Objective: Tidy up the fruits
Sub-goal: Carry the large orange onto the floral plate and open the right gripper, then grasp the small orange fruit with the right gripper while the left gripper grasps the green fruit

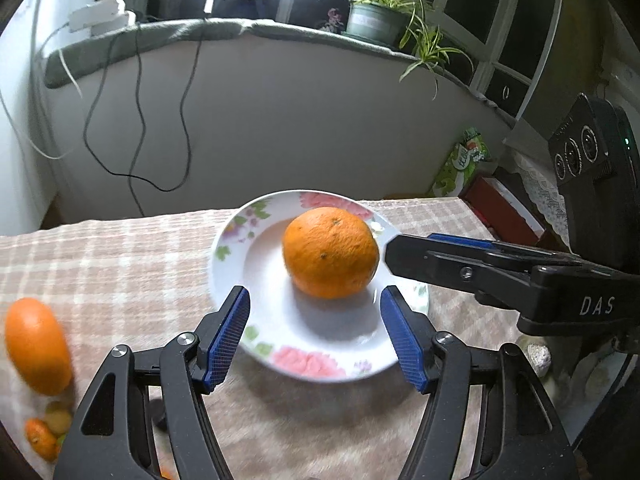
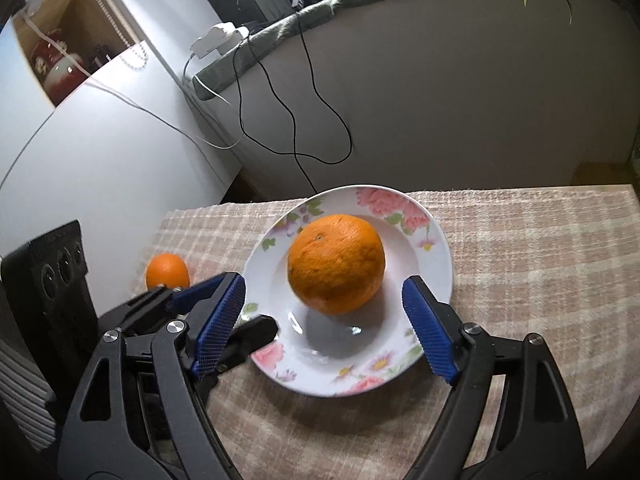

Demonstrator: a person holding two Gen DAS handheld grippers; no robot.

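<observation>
A large orange (image 1: pixel 330 252) lies in a white flowered plate (image 1: pixel 256 264) on the checked tablecloth; both also show in the right wrist view, the orange (image 2: pixel 337 264) in the plate (image 2: pixel 438 264). My left gripper (image 1: pixel 315 320) is open and empty, just short of the orange over the plate's near side. My right gripper (image 2: pixel 324 308) is open and empty, its fingers either side of the orange's near face. A second orange (image 1: pixel 38 346) lies on the cloth at the left and shows in the right wrist view (image 2: pixel 167 271). Smaller fruits (image 1: pixel 48 428) lie at the lower left.
The table (image 2: pixel 540 240) ends at a grey wall with hanging black cables (image 1: pixel 136 128). A potted plant (image 1: pixel 376 20) stands on the sill. A green packet (image 1: pixel 460 164) and a red box (image 1: pixel 500 208) lie beyond the table's right end.
</observation>
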